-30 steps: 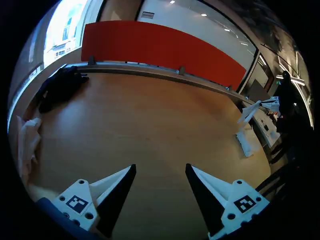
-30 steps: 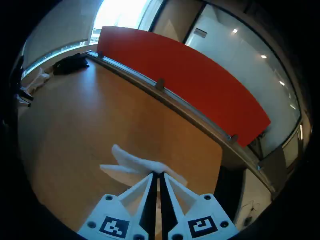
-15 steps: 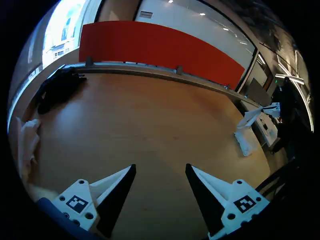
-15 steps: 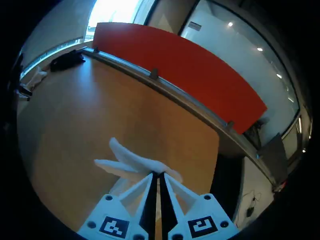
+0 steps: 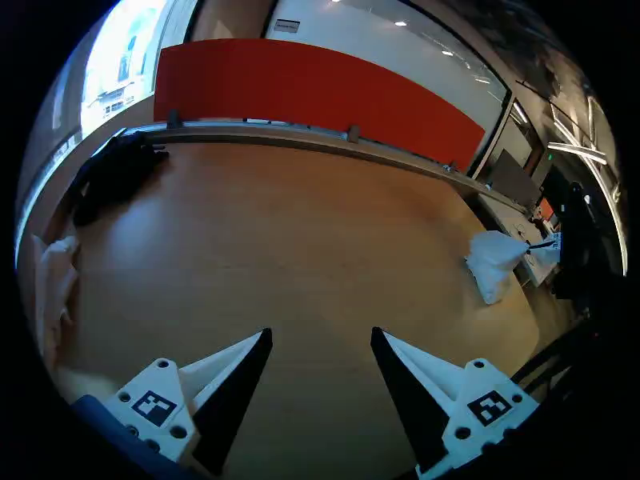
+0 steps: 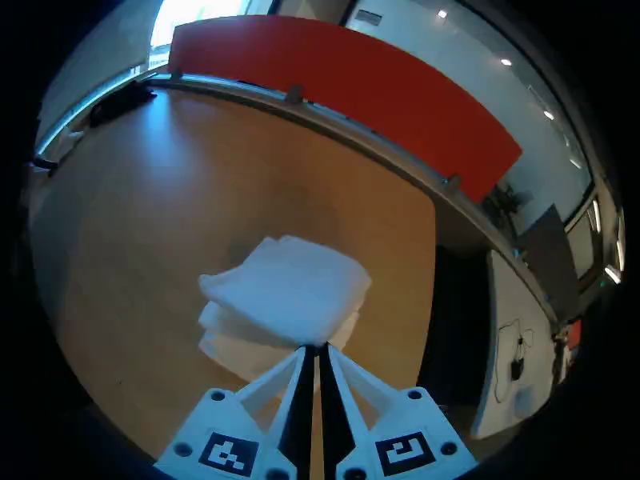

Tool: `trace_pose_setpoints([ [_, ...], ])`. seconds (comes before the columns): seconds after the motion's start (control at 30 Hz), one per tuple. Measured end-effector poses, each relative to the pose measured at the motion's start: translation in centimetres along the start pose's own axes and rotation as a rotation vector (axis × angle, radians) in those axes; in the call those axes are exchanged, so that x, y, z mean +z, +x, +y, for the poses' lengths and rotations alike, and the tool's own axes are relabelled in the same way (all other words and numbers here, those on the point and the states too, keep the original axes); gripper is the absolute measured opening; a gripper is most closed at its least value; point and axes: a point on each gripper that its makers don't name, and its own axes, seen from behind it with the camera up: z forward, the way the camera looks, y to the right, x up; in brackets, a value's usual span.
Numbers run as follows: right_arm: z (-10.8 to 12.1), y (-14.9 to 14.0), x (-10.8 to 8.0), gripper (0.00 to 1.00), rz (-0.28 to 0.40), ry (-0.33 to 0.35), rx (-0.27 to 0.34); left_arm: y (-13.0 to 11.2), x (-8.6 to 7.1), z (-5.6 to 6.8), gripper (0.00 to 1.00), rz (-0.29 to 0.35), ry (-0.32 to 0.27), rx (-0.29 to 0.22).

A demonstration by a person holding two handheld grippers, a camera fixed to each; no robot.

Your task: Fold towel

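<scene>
A white towel (image 6: 284, 300) lies in folded layers on the wooden table (image 6: 160, 208), close to its right edge. My right gripper (image 6: 314, 349) is shut on the towel's near edge, fingers pressed together with cloth between them. From the left gripper view the same towel (image 5: 490, 262) sits bunched at the table's far right, with the right gripper (image 5: 534, 246) at its side. My left gripper (image 5: 320, 334) hovers open over bare table (image 5: 280, 240), nothing between its fingers.
A black bag (image 5: 112, 172) rests at the table's far left corner, also seen as the bag (image 6: 120, 100). A pale cloth (image 5: 52, 288) lies at the left edge. A red partition (image 5: 320, 84) runs along the back. Past the table's right edge is a dark gap (image 6: 456, 320).
The right gripper has brought the towel down: it hung as thin flaps before and now spreads in layers on the table. The left gripper has stayed still and open.
</scene>
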Motion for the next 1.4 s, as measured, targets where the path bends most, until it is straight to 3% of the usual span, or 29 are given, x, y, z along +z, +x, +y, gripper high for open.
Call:
trace_pose_setpoints([
  [0.37,-0.8,-4.5,1.2,0.04,-0.062,-0.008,0.061,-0.2,-0.4,0.2,0.92,-0.003,0.002,0.014],
  [0.67,-1.4,-7.8,3.6,0.04,-0.126,-0.026,0.144,-0.7,-1.0,-0.5,0.92,-0.009,0.021,0.017],
  [1.17,-1.9,-9.7,6.1,0.07,-0.177,-0.073,0.229,-1.0,-1.4,-0.6,0.92,-0.011,0.024,0.018],
  [1.3,-1.7,-9.7,5.8,0.2,-0.168,-0.089,0.244,-0.9,-1.5,-0.8,0.92,-0.006,0.025,0.016],
  [1.4,-1.7,-9.6,5.3,0.46,-0.152,-0.095,0.257,-0.7,-1.5,-1.0,0.92,0.0,0.026,0.012],
])
